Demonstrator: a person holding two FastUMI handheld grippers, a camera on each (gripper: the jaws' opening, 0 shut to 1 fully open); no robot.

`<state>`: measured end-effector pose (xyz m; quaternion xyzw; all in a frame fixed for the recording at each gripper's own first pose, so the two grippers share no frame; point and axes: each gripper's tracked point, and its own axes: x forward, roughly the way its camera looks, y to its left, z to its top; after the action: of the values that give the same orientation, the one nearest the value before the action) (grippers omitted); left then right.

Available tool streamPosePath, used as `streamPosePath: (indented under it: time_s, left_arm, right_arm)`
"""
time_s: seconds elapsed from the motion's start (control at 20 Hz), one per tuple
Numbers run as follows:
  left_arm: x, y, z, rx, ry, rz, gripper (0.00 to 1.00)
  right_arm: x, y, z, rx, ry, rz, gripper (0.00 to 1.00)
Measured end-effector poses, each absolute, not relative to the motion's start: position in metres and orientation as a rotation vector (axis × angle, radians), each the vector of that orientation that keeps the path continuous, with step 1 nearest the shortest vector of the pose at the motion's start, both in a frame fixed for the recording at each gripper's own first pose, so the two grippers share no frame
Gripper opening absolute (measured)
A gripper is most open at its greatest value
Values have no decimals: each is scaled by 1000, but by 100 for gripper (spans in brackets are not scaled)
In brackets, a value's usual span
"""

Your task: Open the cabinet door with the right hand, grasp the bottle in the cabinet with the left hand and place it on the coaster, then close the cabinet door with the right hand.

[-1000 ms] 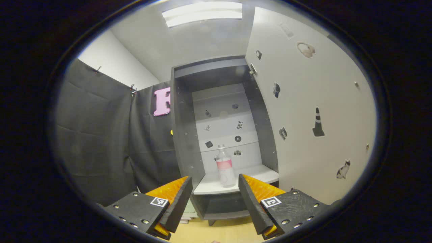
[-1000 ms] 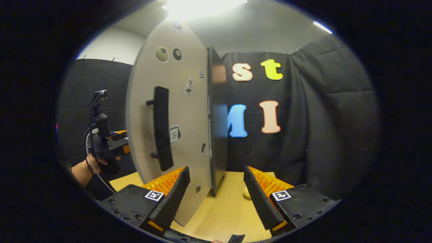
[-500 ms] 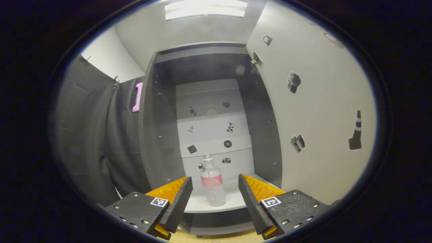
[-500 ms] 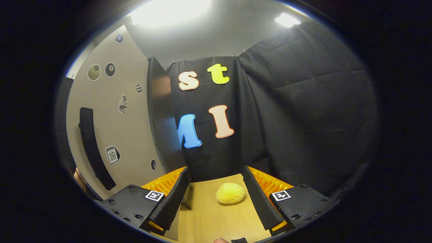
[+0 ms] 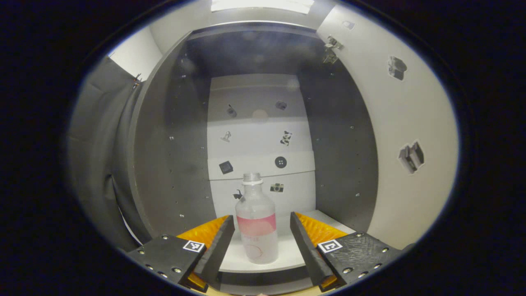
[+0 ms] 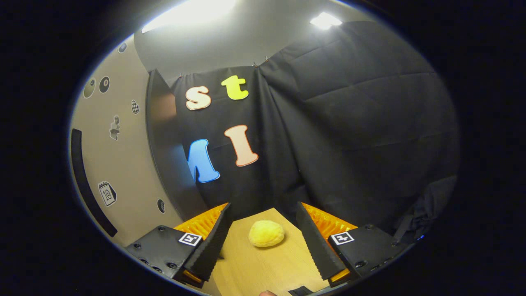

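Note:
A clear bottle [image 5: 257, 222] with a pink label and a pale cap stands upright near the front of the white shelf [image 5: 287, 255] inside the dark cabinet [image 5: 172, 135]. My left gripper [image 5: 261, 242] is open, its two fingers on either side of the bottle's lower half with gaps showing on both sides. The pale cabinet door [image 5: 411, 123] stands swung open on the right in the left gripper view. In the right gripper view the same door [image 6: 119, 164] with its dark bar handle [image 6: 88, 189] is at the far left. My right gripper [image 6: 263, 246] is open and holds nothing.
A yellow round sponge-like lump [image 6: 266, 233] lies on the wooden table [image 6: 254, 267] ahead of my right gripper. Black cloth walls close off the booth behind and to the right. Small stickers dot the cabinet's back panel and the door.
My left gripper has moved forward toward the cabinet until the bottle stands between its fingers. My right gripper has swung right, away from the door handle, so the yellow lump now lies ahead.

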<state>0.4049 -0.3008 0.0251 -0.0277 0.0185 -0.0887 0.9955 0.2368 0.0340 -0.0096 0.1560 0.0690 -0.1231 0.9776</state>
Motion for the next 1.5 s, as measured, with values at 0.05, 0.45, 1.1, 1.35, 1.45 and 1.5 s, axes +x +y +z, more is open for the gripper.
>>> streamPosePath:
  time_s: [0.05,0.45,1.1,1.35,1.45,1.5]
  left_arm:
    - [411,-303,20,-60,45,-185,82]
    - [443,-306,-18,-72,108,-182,82]
    - [360,-242,3,-110,73,-57,70]
    - [305,-199,4,-89,67,38,70]
    - [283,-182,3,-80,65,71,70]
    - [272,-174,2,-78,60,86,70]
  right_arm:
    - [236,32,-11,307,145,-269,98]
    - [250,38,-27,266,191,-338,98]
    - [239,44,-17,207,184,-183,98]
    - [229,46,-23,224,201,-105,98]
    - [226,48,-25,222,207,-80,98]
    - [224,49,-25,218,207,-69,98]
